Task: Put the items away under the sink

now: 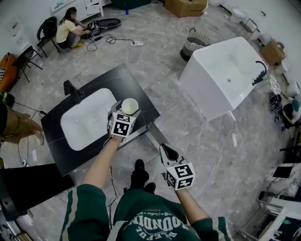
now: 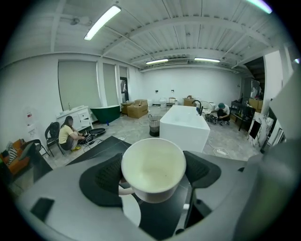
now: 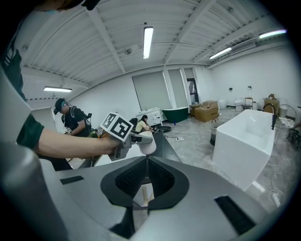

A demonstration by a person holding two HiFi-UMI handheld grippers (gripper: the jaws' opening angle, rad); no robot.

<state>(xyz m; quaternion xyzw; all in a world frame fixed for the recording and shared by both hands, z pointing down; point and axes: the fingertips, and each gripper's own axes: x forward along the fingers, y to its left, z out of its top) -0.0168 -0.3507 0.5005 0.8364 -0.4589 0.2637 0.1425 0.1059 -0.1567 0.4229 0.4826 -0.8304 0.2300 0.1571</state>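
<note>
Closest to us is our green shirt [image 1: 141, 221]. Just past it are our black shoes [image 1: 139, 176] on the grey floor [image 1: 188, 127].

Our right claw [image 1: 165, 151] hangs low on our right side. It is over the floor and apart from the counter. In the right gripper view its two black pads [image 3: 161, 179] are pressed together at the tips. There is nothing between them.

A bit further out, our left arm reaches forward with the left claw [image 1: 127, 112]. This claw holds a white cup [image 1: 130, 106]. In the left gripper view the cup sits upright between the claw's two black pads [image 2: 107, 179]. There is one pad on each side, and both press on it. The cup's open top faces up and it looks empty inside. Its handle [image 2: 125, 190] sticks out to the left.

The cup is over the black counter [image 1: 127, 80], just beside the right edge of the white sink [image 1: 87, 124]. We cannot tell if the bottom of the cup touches the counter. A black tap [image 1: 73, 89] stands at the far left side of the sink.

Past the counter, well apart from it, is a big white bathtub [image 1: 225, 75]. A round bin [image 1: 194, 44] stands near its far side.

Far away, a person [image 1: 68, 30] in a yellow top sits on the floor near the wall. A brown box [image 1: 186, 7] sits at the very back.
</note>
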